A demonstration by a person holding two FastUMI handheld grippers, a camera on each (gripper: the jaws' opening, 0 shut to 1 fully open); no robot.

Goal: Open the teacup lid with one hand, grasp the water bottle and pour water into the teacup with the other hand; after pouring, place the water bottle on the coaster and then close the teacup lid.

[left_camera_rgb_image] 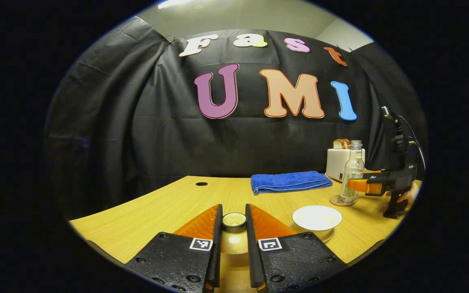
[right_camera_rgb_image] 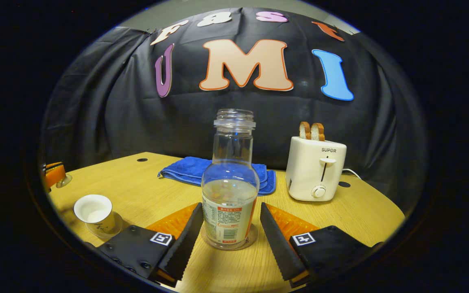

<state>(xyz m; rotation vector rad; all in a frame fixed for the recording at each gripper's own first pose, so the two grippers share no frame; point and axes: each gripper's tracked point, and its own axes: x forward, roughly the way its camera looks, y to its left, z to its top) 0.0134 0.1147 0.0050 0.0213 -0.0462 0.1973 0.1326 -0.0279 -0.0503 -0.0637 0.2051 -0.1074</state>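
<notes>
Jaws wide astride bottle (right_camera_rgb_image: 229, 191), level w/ table.

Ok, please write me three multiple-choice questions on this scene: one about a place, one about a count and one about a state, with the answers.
1. Where does the water bottle stand?
A. on the blue towel
B. on the coaster
C. on the saucer

2. How many bread slices stand in the toaster?
A. one
B. two
C. four

3. In what state is the teacup?
A. open, lid off
C. lying on its side
B. covered by its lid

Answers:
1. B: the coaster's rim shows under the bottle's base.
2. B: two brown tops stick out of the slots side by side.
3. A: the cup's white inside shows, and the left gripper holds the teacup lid between its fingers, away from the cup.
</notes>
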